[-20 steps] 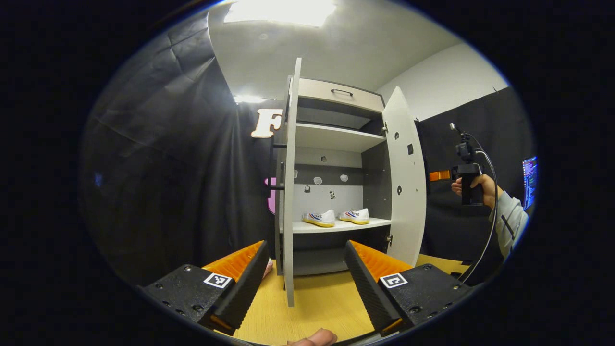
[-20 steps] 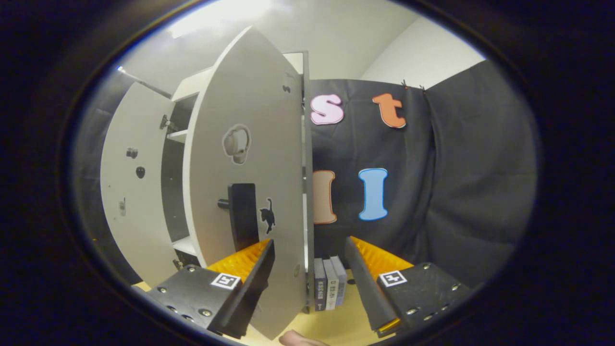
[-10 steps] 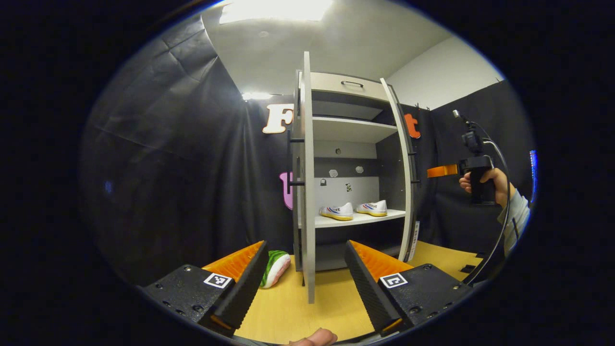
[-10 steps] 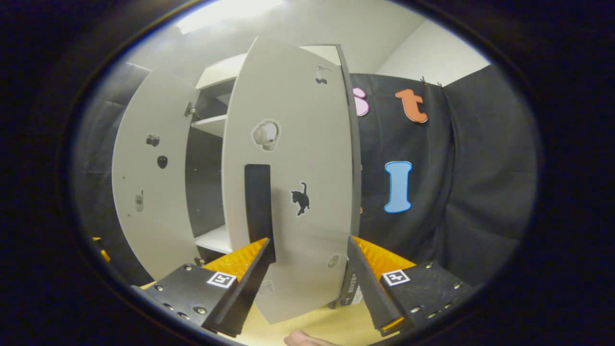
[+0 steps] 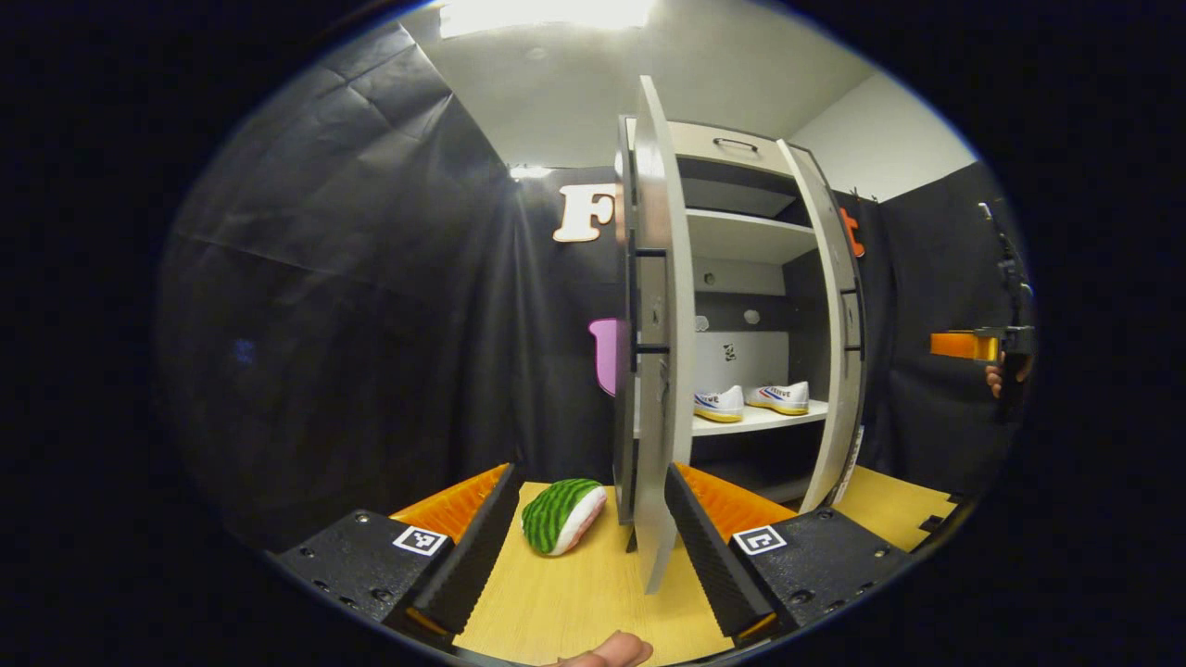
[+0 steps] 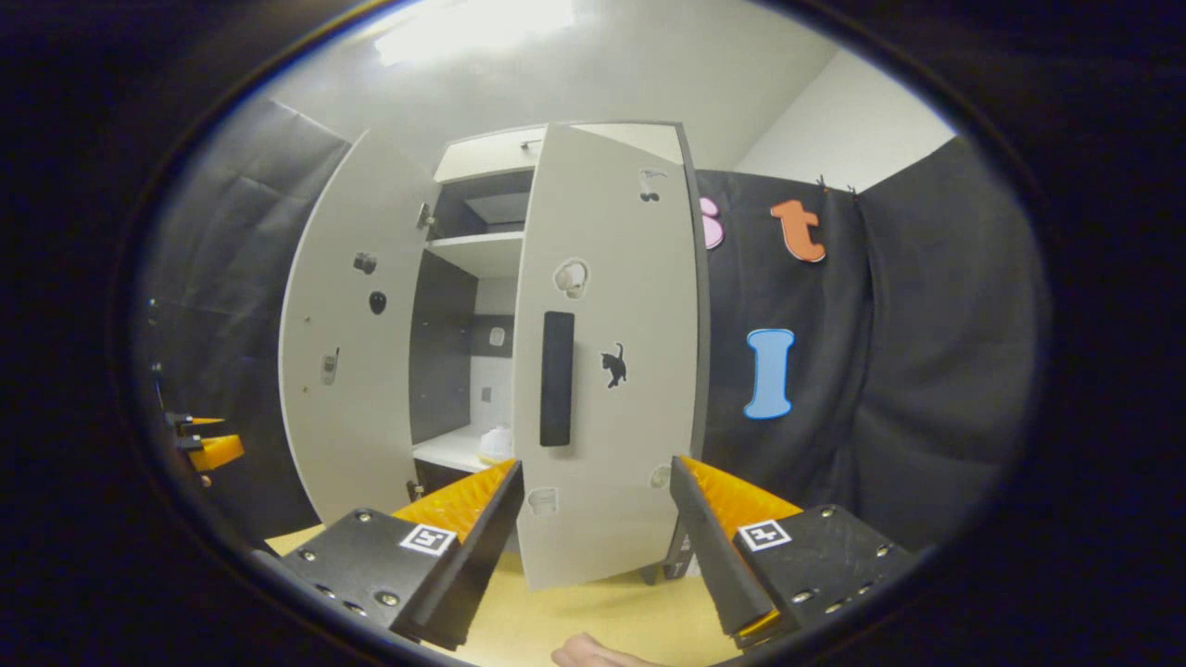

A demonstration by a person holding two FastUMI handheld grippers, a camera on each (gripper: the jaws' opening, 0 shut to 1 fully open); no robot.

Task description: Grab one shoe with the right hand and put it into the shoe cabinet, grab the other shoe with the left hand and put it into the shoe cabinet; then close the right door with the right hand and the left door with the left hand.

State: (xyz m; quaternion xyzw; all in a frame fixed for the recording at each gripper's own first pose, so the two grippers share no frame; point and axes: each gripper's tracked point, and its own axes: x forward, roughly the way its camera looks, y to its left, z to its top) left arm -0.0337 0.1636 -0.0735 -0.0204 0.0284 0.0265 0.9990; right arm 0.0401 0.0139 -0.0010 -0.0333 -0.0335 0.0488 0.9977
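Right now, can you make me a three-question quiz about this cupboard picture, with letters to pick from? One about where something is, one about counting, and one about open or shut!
1. Where are the shoes?
A. on a shelf inside the cabinet
B. on the table
C. in a gripper

2. How many shoes are on that shelf?
A. one
B. two
C. four

3. How is the left door?
A. fully shut
B. taken off
C. open

Answers:
1. A: both sit side by side on the white shelf in the left gripper view.
2. B: two white shoes show there.
3. C: it stands swung out, with the shelves showing past it.
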